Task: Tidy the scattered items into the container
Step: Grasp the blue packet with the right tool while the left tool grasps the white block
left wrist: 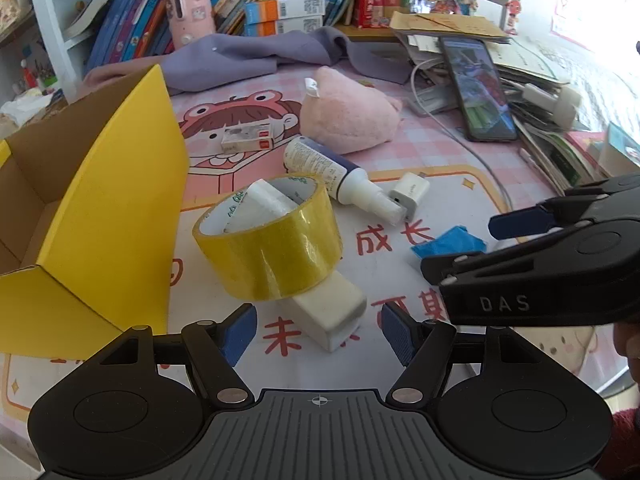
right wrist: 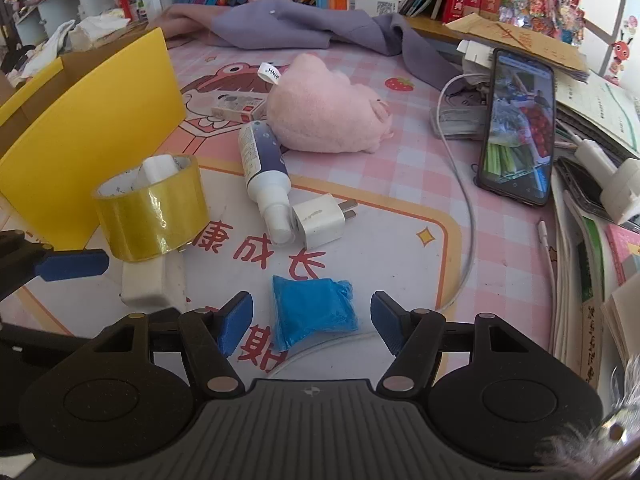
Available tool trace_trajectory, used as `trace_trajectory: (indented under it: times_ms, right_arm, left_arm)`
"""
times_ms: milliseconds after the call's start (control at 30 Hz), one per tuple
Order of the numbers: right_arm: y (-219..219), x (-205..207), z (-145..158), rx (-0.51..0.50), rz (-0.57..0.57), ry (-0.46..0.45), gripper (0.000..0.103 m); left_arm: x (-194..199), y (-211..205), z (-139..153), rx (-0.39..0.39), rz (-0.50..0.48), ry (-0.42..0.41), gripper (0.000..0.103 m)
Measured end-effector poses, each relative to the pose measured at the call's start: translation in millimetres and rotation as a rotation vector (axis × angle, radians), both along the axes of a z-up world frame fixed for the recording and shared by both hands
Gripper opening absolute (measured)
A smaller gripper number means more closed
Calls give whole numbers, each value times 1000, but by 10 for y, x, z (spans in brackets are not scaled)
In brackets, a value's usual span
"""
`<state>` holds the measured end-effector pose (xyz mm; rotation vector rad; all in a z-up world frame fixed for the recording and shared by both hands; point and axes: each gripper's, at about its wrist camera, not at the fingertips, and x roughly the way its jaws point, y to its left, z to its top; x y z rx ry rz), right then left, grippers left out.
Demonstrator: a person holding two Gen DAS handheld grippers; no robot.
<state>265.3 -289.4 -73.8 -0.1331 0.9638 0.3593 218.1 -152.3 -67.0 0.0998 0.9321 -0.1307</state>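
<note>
My left gripper [left wrist: 319, 332] is open, its blue pads either side of a white block [left wrist: 332, 314] without touching it. A yellow tape roll [left wrist: 268, 240] rests on that block [right wrist: 146, 280], with something white showing inside the roll [right wrist: 152, 208]. My right gripper [right wrist: 313, 320] is open around a crumpled blue plastic packet [right wrist: 314, 306], with gaps at both pads. In the left wrist view the right gripper [left wrist: 464, 246] hovers over the packet [left wrist: 448, 242]. One left fingertip [right wrist: 72, 266] shows at the left edge. The yellow cardboard box [left wrist: 112, 220] stands open on the left [right wrist: 92, 120].
On the pink mat lie a spray bottle [right wrist: 264, 168], a white charger plug [right wrist: 320, 220], a pink plush [right wrist: 324, 112] and a small carton [right wrist: 240, 110]. A phone [right wrist: 516, 128] leans on stacked papers at right, with a white cable [right wrist: 468, 220]. Purple cloth [right wrist: 304, 24] and books line the back.
</note>
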Motion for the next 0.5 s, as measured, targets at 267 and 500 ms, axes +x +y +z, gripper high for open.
trace_trajectory:
  times_ms: [267, 500]
  right_arm:
    - [-45, 88, -47, 10, 16, 27, 64]
    - [-54, 126, -116, 13, 30, 59, 58]
  left_arm:
    - [81, -16, -107, 0, 25, 17, 53]
    - [46, -51, -109, 6, 2, 7, 39]
